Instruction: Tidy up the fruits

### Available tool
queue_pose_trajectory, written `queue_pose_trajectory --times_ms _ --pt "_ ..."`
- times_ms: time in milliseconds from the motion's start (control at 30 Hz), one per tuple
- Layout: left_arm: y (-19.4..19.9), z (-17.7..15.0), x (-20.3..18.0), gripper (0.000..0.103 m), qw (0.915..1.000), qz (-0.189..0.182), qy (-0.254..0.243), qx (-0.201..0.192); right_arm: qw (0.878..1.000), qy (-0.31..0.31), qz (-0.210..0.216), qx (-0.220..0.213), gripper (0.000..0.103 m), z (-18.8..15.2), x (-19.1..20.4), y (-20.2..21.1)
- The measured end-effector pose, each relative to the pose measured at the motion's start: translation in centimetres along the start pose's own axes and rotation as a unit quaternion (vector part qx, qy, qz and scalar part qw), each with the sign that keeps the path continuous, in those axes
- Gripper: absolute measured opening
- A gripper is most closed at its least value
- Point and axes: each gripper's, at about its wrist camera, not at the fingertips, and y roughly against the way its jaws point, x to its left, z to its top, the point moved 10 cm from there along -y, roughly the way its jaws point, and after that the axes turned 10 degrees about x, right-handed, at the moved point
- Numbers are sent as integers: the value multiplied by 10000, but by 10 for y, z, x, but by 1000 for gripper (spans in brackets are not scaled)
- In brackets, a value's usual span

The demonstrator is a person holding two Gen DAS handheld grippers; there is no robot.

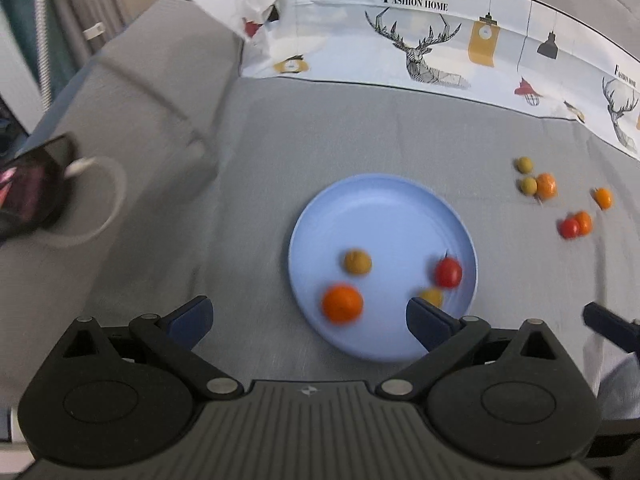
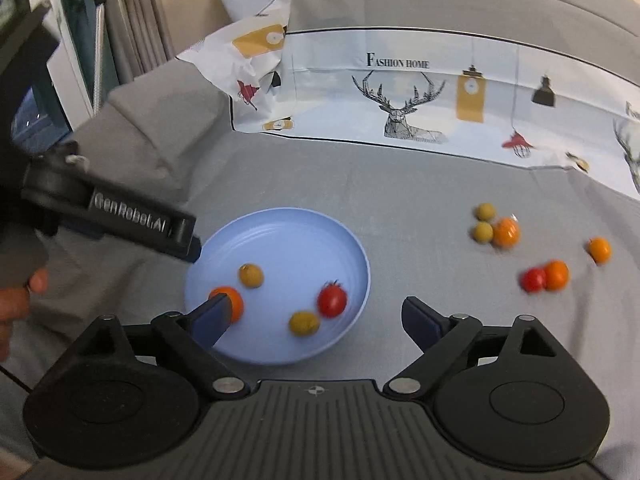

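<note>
A blue plate (image 1: 380, 208) (image 2: 288, 236) lies on the grey cloth. It holds an orange (image 1: 343, 304) (image 2: 234, 300), a red tomato (image 1: 448, 273) (image 2: 332, 300) and two yellow-green fruits (image 1: 357, 262) (image 2: 251, 275). More small fruits lie loose to the right: green ones (image 1: 524, 165) (image 2: 485, 212), orange ones (image 1: 546, 186) (image 2: 506, 232) and a red one (image 1: 569, 228) (image 2: 534, 279). My left gripper (image 1: 308, 320) is open and empty above the plate's near-left edge. My right gripper (image 2: 316, 318) is open and empty above the plate's near-right edge.
A patterned white cloth (image 1: 420, 40) (image 2: 400, 92) runs along the back. A phone with a white cable (image 1: 36, 196) lies at the left. The left gripper's body (image 2: 112, 216) shows at the left in the right wrist view. Grey cloth folds rise at the left.
</note>
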Motion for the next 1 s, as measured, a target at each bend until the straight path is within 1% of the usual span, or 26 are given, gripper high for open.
queue_pose_trajectory --times_ms 100,233,300,367,433,533,733,1000 --pt "17 -26 4 103 10000 19 18 -21 9998 -113 73 -138 98 -10 4 29" --pt "38 -60 12 103 9997 -10 203 -123 9991 54 31 -408 100 -24 15 62" --pt "48 -74 13 103 9994 2 231 -260 9986 158 -1 -509 100 -31 21 73" --pt "57 -85 13 103 9990 130 177 -399 9979 299 -34 -580 102 -39 26 84" --pt "67 -94 13 103 9984 179 186 -510 9968 430 -99 -669 102 -46 29 94" --pt "77 -104 12 103 9978 141 245 -600 9958 478 -143 -770 102 -52 30 106" --pt "91 -120 8 103 9972 182 150 -711 9927 436 -161 -1115 102 -59 31 135" --pt "103 -127 6 103 9963 145 157 -838 9910 459 -168 -1244 102 -64 33 149"
